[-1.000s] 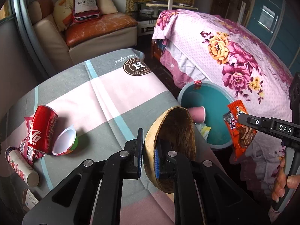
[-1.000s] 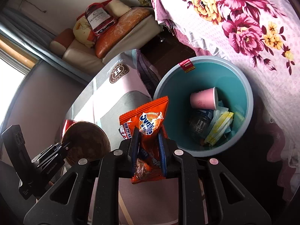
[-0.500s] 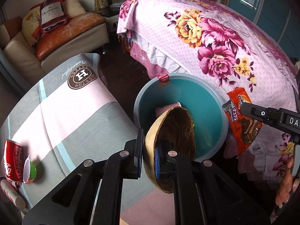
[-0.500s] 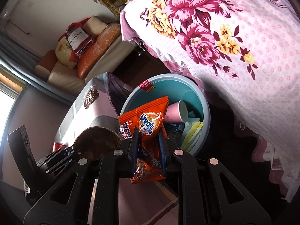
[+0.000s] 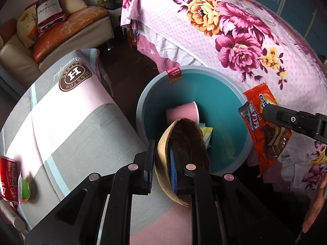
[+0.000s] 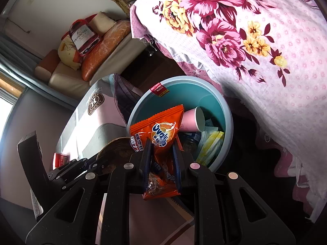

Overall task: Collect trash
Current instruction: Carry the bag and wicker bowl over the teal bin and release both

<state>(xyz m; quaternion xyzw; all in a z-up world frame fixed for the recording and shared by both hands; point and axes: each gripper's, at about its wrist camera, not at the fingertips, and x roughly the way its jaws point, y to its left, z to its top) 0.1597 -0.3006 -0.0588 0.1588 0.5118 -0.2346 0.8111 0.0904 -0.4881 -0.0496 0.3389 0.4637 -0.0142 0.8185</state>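
Observation:
My left gripper (image 5: 161,163) is shut on the rim of a brown coconut shell half (image 5: 188,143) and holds it over the near rim of the teal trash bin (image 5: 216,89). My right gripper (image 6: 162,159) is shut on an orange Ovaltine snack wrapper (image 6: 161,130) and holds it above the bin (image 6: 212,96) at its near edge. The wrapper also shows in the left wrist view (image 5: 263,122), by the bin's right rim. Inside the bin lie a pink paper cup (image 5: 181,112), yellow-white packaging (image 6: 210,143) and other trash.
A table with a grey and pink cloth (image 5: 67,110) stands left of the bin. On its left edge lie a red cola can (image 5: 8,179), a green-bottomed cup (image 5: 24,187) and a tube. A bed with a floral cover (image 5: 235,36) rises behind the bin. A sofa (image 5: 61,24) stands far left.
Both grippers have moved from the table toward the bin. The coconut shell now hangs over the bin's near rim and the wrapper sits closer above the bin.

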